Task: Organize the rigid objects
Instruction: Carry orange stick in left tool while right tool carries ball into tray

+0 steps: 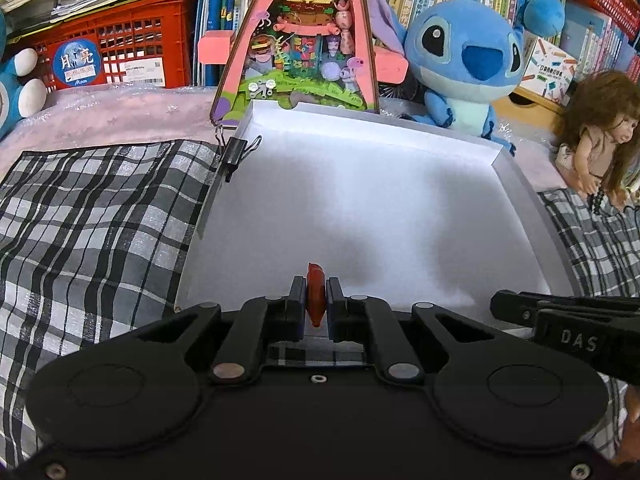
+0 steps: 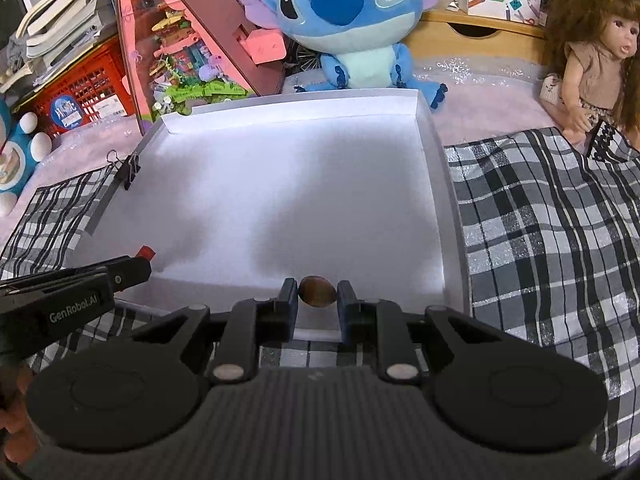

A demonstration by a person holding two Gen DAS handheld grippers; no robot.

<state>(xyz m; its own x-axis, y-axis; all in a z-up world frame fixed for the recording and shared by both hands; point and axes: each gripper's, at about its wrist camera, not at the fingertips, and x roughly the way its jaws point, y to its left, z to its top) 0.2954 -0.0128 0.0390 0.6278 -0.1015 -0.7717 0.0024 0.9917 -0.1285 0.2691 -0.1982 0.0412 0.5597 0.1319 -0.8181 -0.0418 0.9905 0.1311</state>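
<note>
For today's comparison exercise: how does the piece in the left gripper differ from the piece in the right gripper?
The red piece is thin, flat and gripped on edge; the brown piece is rounded, oval and wider. So the left gripper closes narrower than the right gripper. Both are held over the white tray.

Left gripper (image 2: 132, 268) hides most of red piece (image 2: 146, 252).

You have a small flat orange-red piece (image 1: 315, 295), glossy and standing on edge, pinched between the pads of the left hand-held gripper (image 1: 316, 298) just above the near edge of the white tray (image 1: 360, 208). A smooth brown oval piece (image 2: 317, 291), like a polished pebble, lies crosswise between the pads of the right hand-held gripper (image 2: 317, 292), also over the tray's near edge.
</note>
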